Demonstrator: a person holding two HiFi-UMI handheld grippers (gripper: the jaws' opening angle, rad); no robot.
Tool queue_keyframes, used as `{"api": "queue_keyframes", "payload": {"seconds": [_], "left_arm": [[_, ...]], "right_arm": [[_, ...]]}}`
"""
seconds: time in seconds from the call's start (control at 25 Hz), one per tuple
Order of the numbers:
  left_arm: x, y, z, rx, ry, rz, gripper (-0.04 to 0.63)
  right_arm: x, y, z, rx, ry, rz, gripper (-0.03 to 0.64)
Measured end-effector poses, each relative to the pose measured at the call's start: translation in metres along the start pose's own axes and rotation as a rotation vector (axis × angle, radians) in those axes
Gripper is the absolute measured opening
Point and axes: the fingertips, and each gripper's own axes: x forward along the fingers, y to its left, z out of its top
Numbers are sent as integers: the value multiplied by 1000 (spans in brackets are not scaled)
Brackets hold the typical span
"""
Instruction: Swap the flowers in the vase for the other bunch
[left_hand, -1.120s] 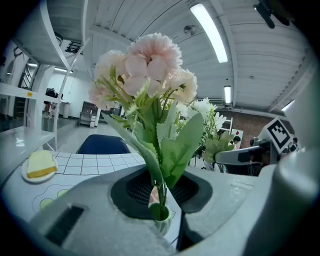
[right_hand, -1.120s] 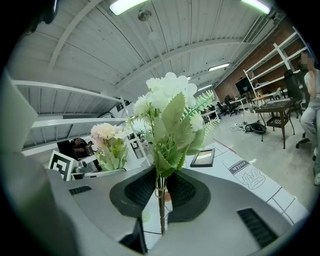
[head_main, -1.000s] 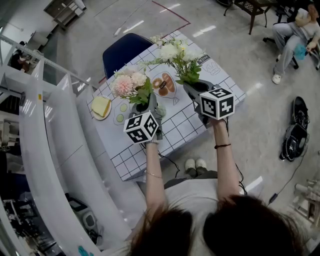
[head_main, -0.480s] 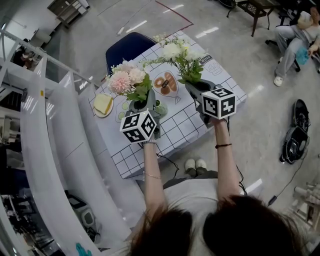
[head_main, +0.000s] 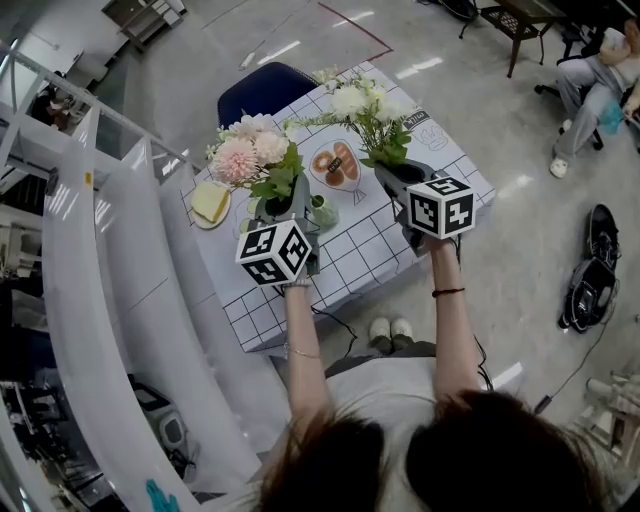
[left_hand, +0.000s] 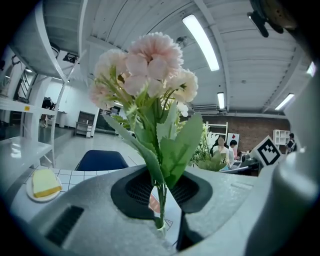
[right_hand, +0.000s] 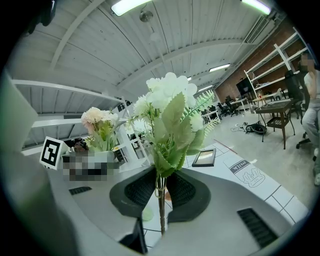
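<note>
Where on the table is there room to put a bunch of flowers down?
The near strip of the table, between the left gripper and the right gripper, is bare checked cloth, and so is the near left corner. Further back it is crowded: a yellow slice, the small green vase and a plate of pastries.

The floor (head_main: 520, 130) looks glossy (lights mirror in it), the pink flowers (head_main: 240, 160) cloth-like.
</note>
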Motion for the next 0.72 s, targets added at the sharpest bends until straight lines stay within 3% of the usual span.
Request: {"api": "queue_keyframes", "payload": {"seconds": [0.72], "left_arm": [[-28,2,30,10,-75,15,77]], "right_arm": [[-9,9,2,-5,-10,-3,64]]}}
